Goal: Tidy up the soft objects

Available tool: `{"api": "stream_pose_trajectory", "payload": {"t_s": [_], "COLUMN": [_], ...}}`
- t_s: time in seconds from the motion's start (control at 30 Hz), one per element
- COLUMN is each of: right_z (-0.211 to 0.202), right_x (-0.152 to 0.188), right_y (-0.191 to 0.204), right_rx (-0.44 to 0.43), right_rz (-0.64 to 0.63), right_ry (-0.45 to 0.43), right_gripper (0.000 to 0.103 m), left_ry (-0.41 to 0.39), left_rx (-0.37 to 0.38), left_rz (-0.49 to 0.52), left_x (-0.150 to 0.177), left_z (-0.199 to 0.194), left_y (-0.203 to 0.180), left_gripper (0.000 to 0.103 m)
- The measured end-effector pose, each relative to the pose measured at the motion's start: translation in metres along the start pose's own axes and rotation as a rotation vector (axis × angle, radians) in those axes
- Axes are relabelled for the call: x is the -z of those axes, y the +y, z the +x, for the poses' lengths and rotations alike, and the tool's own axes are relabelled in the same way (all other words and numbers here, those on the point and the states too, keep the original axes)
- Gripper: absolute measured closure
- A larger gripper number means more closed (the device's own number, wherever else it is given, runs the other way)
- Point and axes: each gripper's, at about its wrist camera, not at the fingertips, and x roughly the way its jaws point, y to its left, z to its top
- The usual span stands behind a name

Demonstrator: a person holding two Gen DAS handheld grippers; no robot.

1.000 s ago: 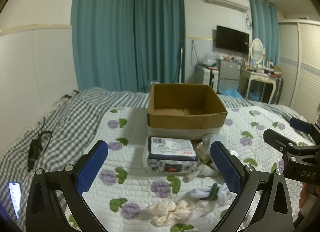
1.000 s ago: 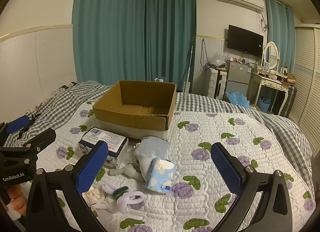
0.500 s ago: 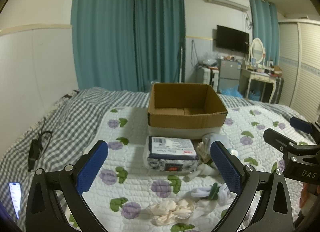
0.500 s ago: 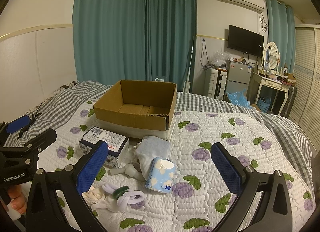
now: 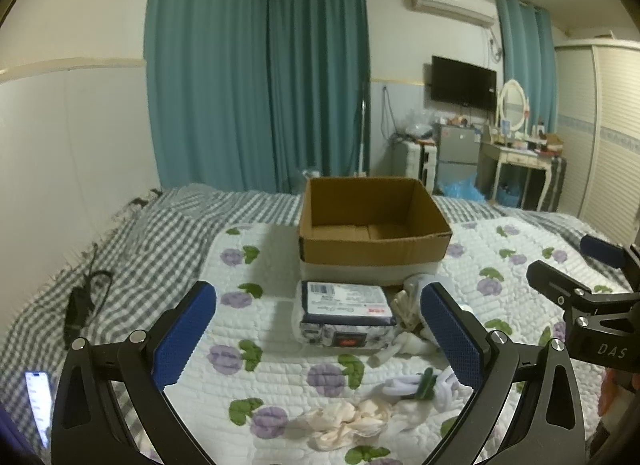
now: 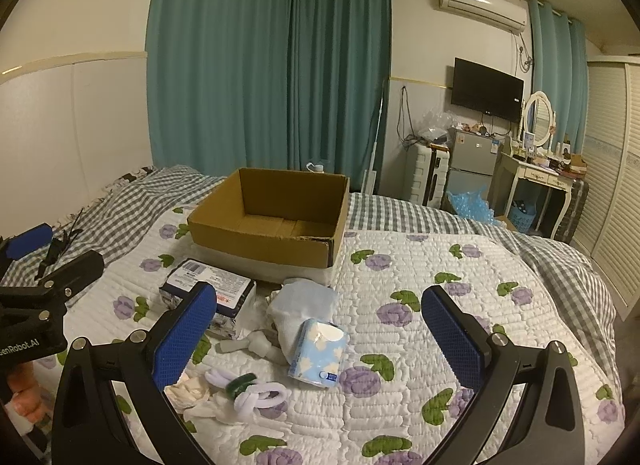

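Both tongs, left (image 5: 316, 329) and right (image 6: 318, 329), hover spread (nothing held) above the quilt (image 6: 440, 305).

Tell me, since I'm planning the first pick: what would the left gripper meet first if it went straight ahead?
Probably the dark blue wipes pack, lying centred between the left gripper's open fingers, before the cardboard box. Depth is unclear.

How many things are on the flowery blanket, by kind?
Cardboard box: 1
Dark blue packet: 1
Light blue tissue pack: 1
White folded cloth: 1
Cream crumpled cloth: 1
White and green sock bundle: 1
Total: 6
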Motion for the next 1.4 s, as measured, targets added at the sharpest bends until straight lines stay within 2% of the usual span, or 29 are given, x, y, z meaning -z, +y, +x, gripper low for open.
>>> {"api": "stream_pose_trajectory", "payload": {"t_s": [0.2, 0.4, 0.63, 0.73, 0.9, 1.0, 1.17, 1.2, 1.27, 1.33, 1.4], "right_z": [-0.010, 0.006, 0.053, 0.068, 0.080, 0.082, 0.082, 0.080, 0.075, 0.070, 0.067], "right_x": [-0.003, 0.020, 0.061, 0.073, 0.079, 0.079, 0.081, 0.081, 0.079, 0.078, 0.079], "right_y": [0.005, 0.013, 0.027, 0.029, 0.025, 0.024, 0.026, 0.027, 0.027, 0.024, 0.023], "right_rx": [-0.018, -0.050, -0.094, -0.105, -0.084, -0.075, -0.067, -0.060, -0.050, -0.049, -0.053], "right_rz": [-0.013, -0.020, -0.030, -0.023, -0.009, -0.003, -0.017, -0.022, -0.026, -0.015, -0.005], "right_ry": [0.005, 0.110, 0.290, 0.337, 0.372, 0.381, 0.386, 0.383, 0.370, 0.360, 0.362], "right_gripper": [0.000, 0.000, 0.000, 0.000, 0.003, 0.003, 0.003, 0.003, 0.003, 0.003, 0.003], "left_ry": [0.001, 0.021, 0.170, 0.248, 0.373, 0.437, 0.481, 0.490, 0.508, 0.513, 0.521], "left_rx": [-0.012, -0.024, -0.010, 0.003, 0.048, 0.050, 0.097, 0.108, 0.133, 0.159, 0.187], "left_rz": [0.007, 0.009, -0.002, 0.012, 0.034, 0.067, 0.070, 0.066, 0.068, 0.076, 0.076], "left_x": [-0.010, -0.007, 0.031, 0.054, 0.092, 0.110, 0.122, 0.124, 0.128, 0.129, 0.130], "left_z": [-0.013, -0.019, 0.013, 0.030, 0.060, 0.077, 0.095, 0.098, 0.102, 0.104, 0.105], "left_y": [0.004, 0.011, 0.015, 0.010, -0.002, -0.008, -0.012, -0.012, -0.016, -0.018, -0.017], "left_gripper": [0.000, 0.000, 0.000, 0.000, 0.001, 0.001, 0.001, 0.003, 0.019, 0.054, 0.061]}}
